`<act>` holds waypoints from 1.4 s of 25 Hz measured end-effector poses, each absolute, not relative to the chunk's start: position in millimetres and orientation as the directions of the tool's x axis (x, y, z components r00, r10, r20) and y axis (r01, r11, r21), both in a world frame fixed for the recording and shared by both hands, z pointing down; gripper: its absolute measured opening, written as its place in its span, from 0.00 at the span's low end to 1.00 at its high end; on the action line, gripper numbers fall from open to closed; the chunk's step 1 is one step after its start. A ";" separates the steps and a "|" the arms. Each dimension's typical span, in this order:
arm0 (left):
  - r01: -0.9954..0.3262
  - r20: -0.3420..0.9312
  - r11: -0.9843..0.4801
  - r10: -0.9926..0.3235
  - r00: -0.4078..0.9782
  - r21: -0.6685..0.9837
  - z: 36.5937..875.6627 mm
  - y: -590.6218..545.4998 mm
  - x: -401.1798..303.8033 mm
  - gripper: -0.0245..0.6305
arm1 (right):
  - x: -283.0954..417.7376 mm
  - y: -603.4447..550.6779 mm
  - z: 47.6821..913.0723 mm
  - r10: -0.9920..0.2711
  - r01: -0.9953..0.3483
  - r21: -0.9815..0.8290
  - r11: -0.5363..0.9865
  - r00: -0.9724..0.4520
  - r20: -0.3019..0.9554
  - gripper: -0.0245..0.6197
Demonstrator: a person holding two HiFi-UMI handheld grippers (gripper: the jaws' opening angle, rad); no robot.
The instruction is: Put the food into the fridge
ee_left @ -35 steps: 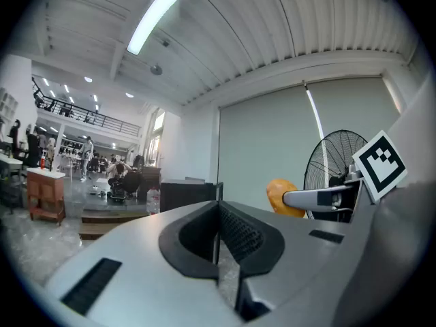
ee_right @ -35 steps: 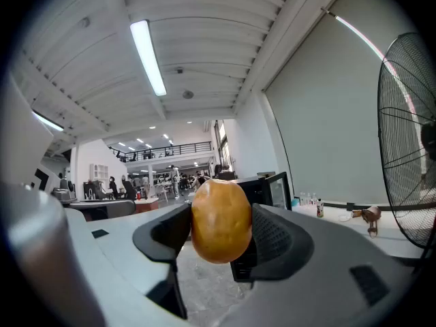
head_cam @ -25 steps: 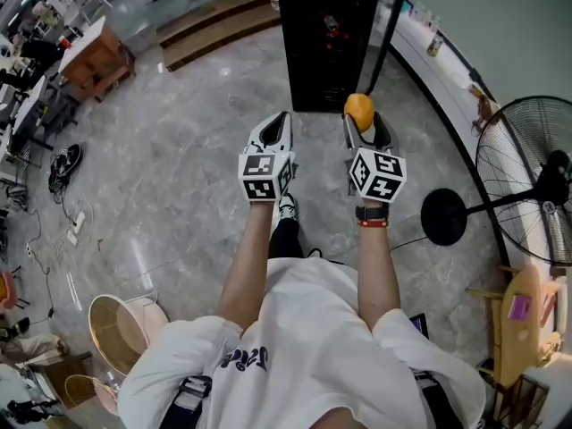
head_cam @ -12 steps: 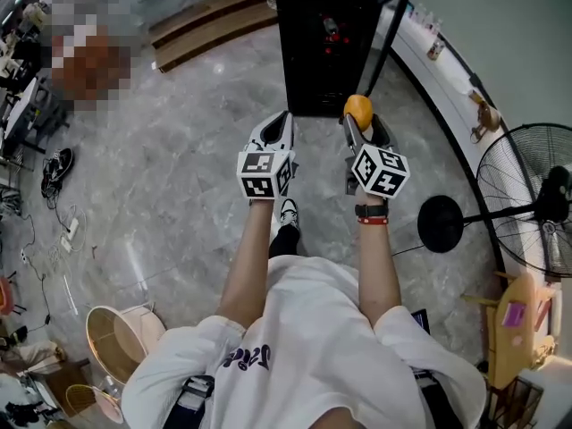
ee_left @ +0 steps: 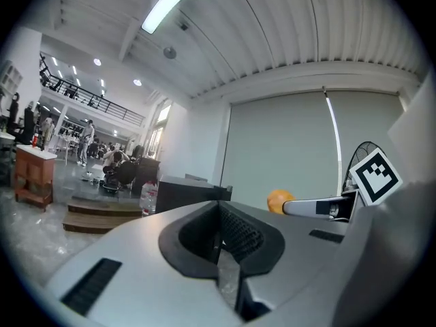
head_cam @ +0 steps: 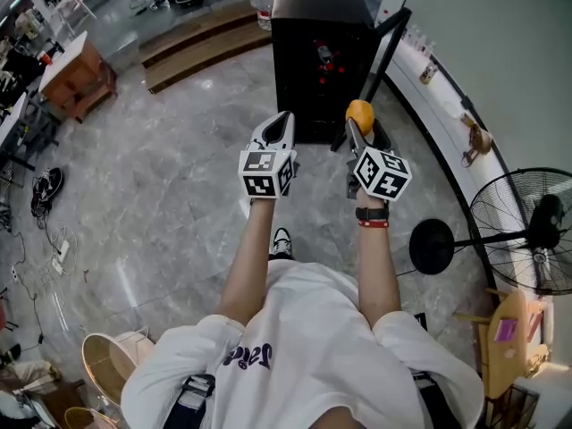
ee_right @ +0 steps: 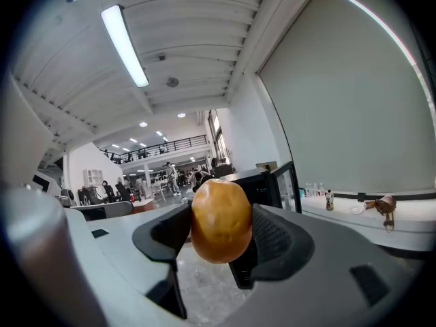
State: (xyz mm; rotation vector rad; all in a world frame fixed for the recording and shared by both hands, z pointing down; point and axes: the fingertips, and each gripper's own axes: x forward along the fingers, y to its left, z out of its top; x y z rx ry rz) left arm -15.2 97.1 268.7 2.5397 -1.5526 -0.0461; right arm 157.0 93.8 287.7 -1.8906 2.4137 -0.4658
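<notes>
Fingers of right gripper clamping orange fruit, left gripper pinched together — empty, black fridge ahead

Bright ceiling strip light, sharp frames, fisheye-warped dark corners.

The right gripper clamps a round, smooth orange-yellow fruit between its jaws. Behind the fruit stands a black box-shaped fridge with its door open. Right of the fridge, a white ledge carries a small bottle.
</notes>
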 end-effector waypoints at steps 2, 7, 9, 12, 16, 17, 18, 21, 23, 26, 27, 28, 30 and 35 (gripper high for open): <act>-0.879 0.062 -0.450 -0.884 0.463 0.158 268.0 78.0 -16.6 0.07 | 153.3 75.5 286.2 -0.954 -0.943 -0.257 0.213 -0.257 0.152 0.50; -0.871 0.068 -0.461 -0.877 0.476 0.169 269.4 35.0 -24.2 0.07 | 141.6 32.8 286.8 -0.953 -0.941 -0.265 0.211 -0.258 0.157 0.50; -0.869 0.070 -0.465 -0.874 0.481 0.170 270.2 18.8 -29.4 0.07 | 133.9 16.6 289.6 -0.952 -0.940 -0.269 0.210 -0.260 0.163 0.50; -0.862 0.078 -0.478 -0.865 0.495 0.169 277.5 -4.4 -36.1 0.07 | 122.3 -5.2 295.2 -0.950 -0.938 -0.279 0.206 -0.260 0.174 0.50; -0.856 0.084 -0.488 -0.858 0.506 0.169 282.2 -29.8 -48.4 0.07 | 108.7 -30.2 299.7 -0.950 -0.941 -0.276 0.198 -0.253 0.181 0.50; -0.855 0.082 -0.490 -0.858 0.508 0.167 282.9 -36.0 -51.9 0.07 | 105.0 -36.2 300.7 -0.951 -0.942 -0.273 0.197 -0.252 0.182 0.50; -0.854 0.080 -0.493 -0.857 0.510 0.165 283.6 -42.4 -55.2 0.07 | 101.3 -42.4 302.0 -0.950 -0.942 -0.271 0.197 -0.251 0.183 0.50; -0.849 0.071 -0.502 -0.853 0.518 0.162 286.4 -61.2 -62.9 0.07 | 91.1 -60.7 306.9 -0.950 -0.945 -0.265 0.194 -0.249 0.190 0.50; -0.848 0.070 -0.507 -0.851 0.521 0.153 289.4 -71.6 -65.8 0.07 | 85.2 -71.4 310.0 -0.949 -0.946 -0.262 0.192 -0.247 0.194 0.50; -0.847 0.078 -0.515 -0.846 0.527 0.134 297.6 -82.0 -68.2 0.07 | 77.4 -81.2 316.4 -0.947 -0.947 -0.257 0.190 -0.246 0.205 0.50; -0.846 0.077 -0.517 -0.845 0.529 0.134 300.3 -84.6 -70.1 0.07 | 74.3 -82.5 319.3 -0.946 -0.948 -0.255 0.190 -0.247 0.212 0.50; -0.844 0.073 -0.518 -0.845 0.530 0.138 302.4 -87.3 -72.6 0.07 | 70.6 -83.5 322.3 -0.943 -0.949 -0.252 0.191 -0.249 0.219 0.50; -0.840 0.063 -0.522 -0.843 0.535 0.151 306.1 -93.2 -77.1 0.07 | 63.2 -86.9 327.6 -0.939 -0.949 -0.247 0.197 -0.255 0.230 0.50; -0.836 0.086 -0.527 -0.836 0.543 0.153 316.1 -107.8 -73.0 0.07 | 53.5 -103.9 332.2 -0.932 -0.945 -0.245 0.216 -0.274 0.236 0.50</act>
